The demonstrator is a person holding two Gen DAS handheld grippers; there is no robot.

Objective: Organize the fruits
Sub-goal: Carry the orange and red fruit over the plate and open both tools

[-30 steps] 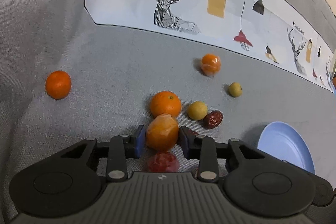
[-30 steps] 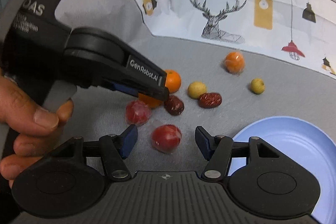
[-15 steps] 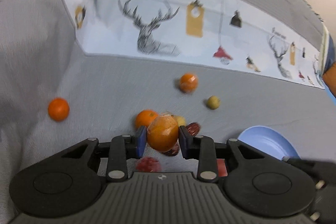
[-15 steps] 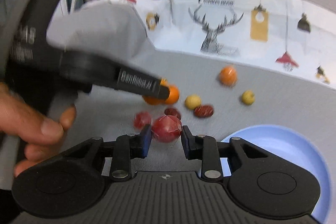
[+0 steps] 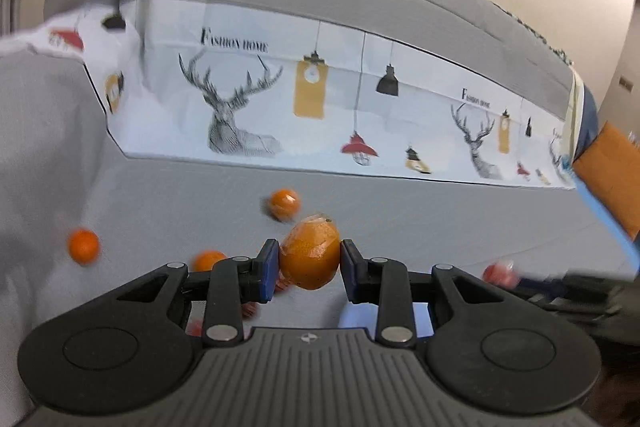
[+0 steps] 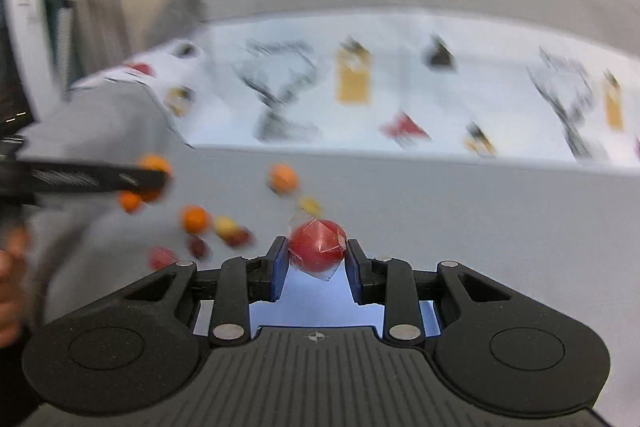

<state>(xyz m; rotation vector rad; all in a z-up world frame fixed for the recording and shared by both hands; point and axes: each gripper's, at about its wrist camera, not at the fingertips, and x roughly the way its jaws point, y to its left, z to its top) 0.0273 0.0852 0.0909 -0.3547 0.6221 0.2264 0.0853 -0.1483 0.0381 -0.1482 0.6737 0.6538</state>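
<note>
From my left wrist camera I see the grey sofa seat (image 5: 400,211) with loose fruit scattered on it: a wrapped orange (image 5: 284,203) just beyond my fingers, a bare orange (image 5: 83,246) well off to the left, and another orange (image 5: 208,259) half hidden behind my left finger. A printed cloth with deer and lamps (image 5: 304,99) runs along the backrest. Nothing stands between my fingers and the seat. My left gripper (image 5: 309,265) is tilted downward over the cushion, and its blue pads pinch a wrapped orange fruit (image 5: 310,258) from both sides, held clear of the seat. A sliver of the blue plate (image 5: 356,317) shows under the right finger; I cannot tell what lies in it. At the right edge my other tool is a dark blur with a red fruit (image 5: 498,273) at its tip

From my right wrist camera everything is smeared. On the seat to the left lie an orange (image 6: 195,219), a yellow fruit (image 6: 224,225), dark red ones (image 6: 199,246) and a wrapped orange (image 6: 283,179) farther back. The left tool (image 6: 148,179) crosses in from the left edge, orange at its tip. My right gripper (image 6: 317,259) points down, its jaws having just been closing; they now clamp a wrapped red fruit (image 6: 318,245) above the blue plate (image 6: 316,303), whose visible part is bare
</note>
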